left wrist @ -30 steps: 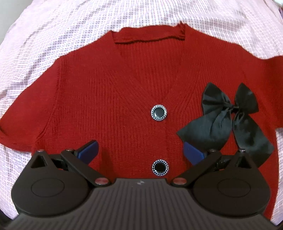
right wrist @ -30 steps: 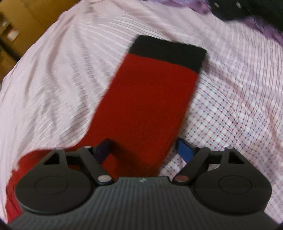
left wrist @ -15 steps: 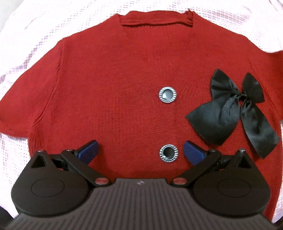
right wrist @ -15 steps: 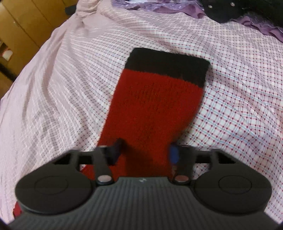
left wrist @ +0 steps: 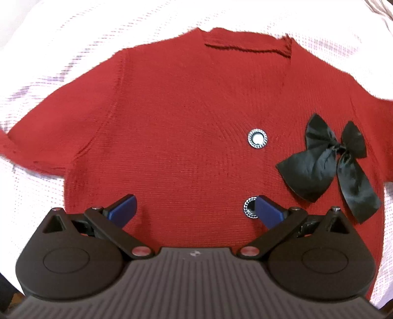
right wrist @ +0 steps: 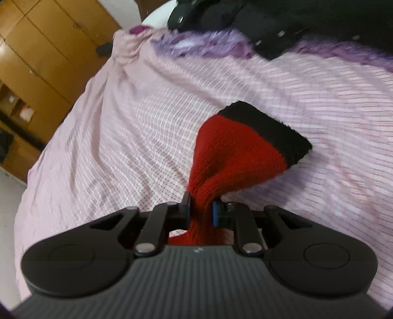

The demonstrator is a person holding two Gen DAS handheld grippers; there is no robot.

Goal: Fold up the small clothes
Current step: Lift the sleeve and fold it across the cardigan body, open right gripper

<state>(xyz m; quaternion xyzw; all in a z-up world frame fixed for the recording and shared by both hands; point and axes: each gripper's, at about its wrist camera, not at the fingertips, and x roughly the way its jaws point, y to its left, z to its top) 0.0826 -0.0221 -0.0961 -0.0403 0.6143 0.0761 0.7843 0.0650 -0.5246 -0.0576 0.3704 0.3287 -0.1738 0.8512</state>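
A small red knit cardigan [left wrist: 172,122] lies flat, front up, on the bed sheet in the left wrist view. It has two silver-rimmed buttons [left wrist: 257,139] and a black satin bow [left wrist: 326,162] at the right. My left gripper [left wrist: 194,208] is open and hovers over the cardigan's lower front. In the right wrist view my right gripper [right wrist: 201,208] is shut on the red sleeve [right wrist: 233,157]. The sleeve is bunched between the pads and lifted off the sheet, its black cuff [right wrist: 270,127] hanging free beyond.
The pink checked bed sheet [right wrist: 110,147] covers the bed. Purple fabric [right wrist: 208,41] and dark clothes [right wrist: 282,22] lie at the far edge. Wooden cupboards [right wrist: 44,49] stand beyond the bed's left side.
My right gripper closed on the sleeve and lifted it, so the flat sleeve is now bunched and raised. My left gripper shifted left over the cardigan and stayed open.
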